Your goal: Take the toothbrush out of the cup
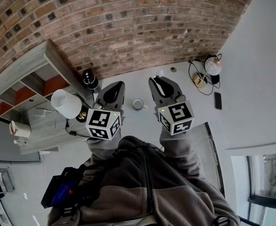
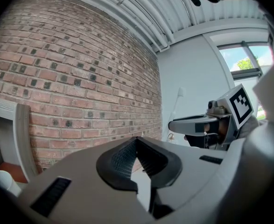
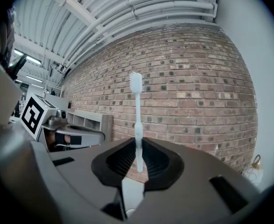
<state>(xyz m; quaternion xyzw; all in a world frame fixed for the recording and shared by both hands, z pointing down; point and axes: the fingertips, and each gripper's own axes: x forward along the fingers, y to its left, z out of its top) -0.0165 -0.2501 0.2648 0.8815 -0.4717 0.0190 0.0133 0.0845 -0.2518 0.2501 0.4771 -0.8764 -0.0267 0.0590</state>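
The right gripper fingers pinch a thin white toothbrush, bristles up, before a rough brick wall. The left gripper fingers are pressed together. A round cup sits on the desk between them

The person is wearing a taupe zip-front fleece jacket; the grey left gripper and right gripper are bearing black-and-white marker cubes.

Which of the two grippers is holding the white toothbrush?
The right gripper: the toothbrush stands upright, clamped between its jaws, with the bristles at the top. The left gripper is shut with nothing between its jaws.
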